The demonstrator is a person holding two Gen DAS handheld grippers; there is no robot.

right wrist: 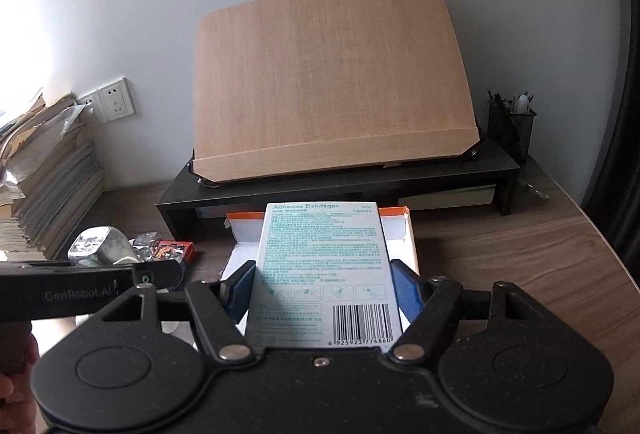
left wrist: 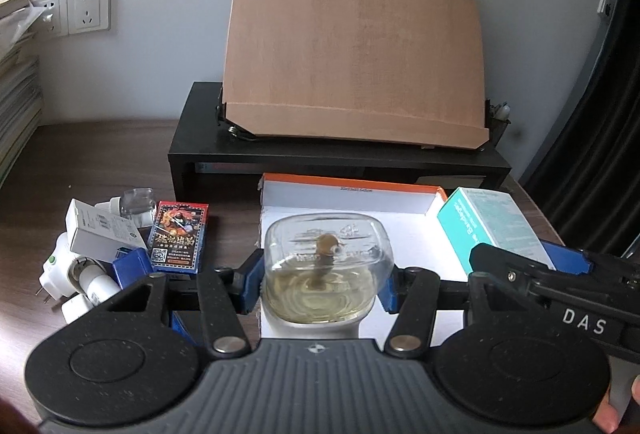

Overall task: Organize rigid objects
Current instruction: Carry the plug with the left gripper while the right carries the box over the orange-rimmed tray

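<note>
My left gripper [left wrist: 322, 280] is shut on a clear glass bottle [left wrist: 326, 270] holding yellowish liquid, above the near left part of a white open box with an orange rim [left wrist: 352, 196]. My right gripper [right wrist: 324, 288] is shut on a white and teal adhesive bandages box [right wrist: 324, 274], held over the same open box [right wrist: 404, 230]. The bandages box also shows at the right of the left wrist view [left wrist: 492, 230]. The glass bottle shows at the left of the right wrist view [right wrist: 100, 248].
Left of the open box lie a card pack [left wrist: 178, 236], a white carton [left wrist: 104, 236], white plugs [left wrist: 60, 270] and a small clear bottle [left wrist: 138, 204]. Behind stand a black riser [left wrist: 340, 154] with a wooden board [left wrist: 352, 46], a pen cup [right wrist: 510, 126] and stacked papers [right wrist: 44, 186].
</note>
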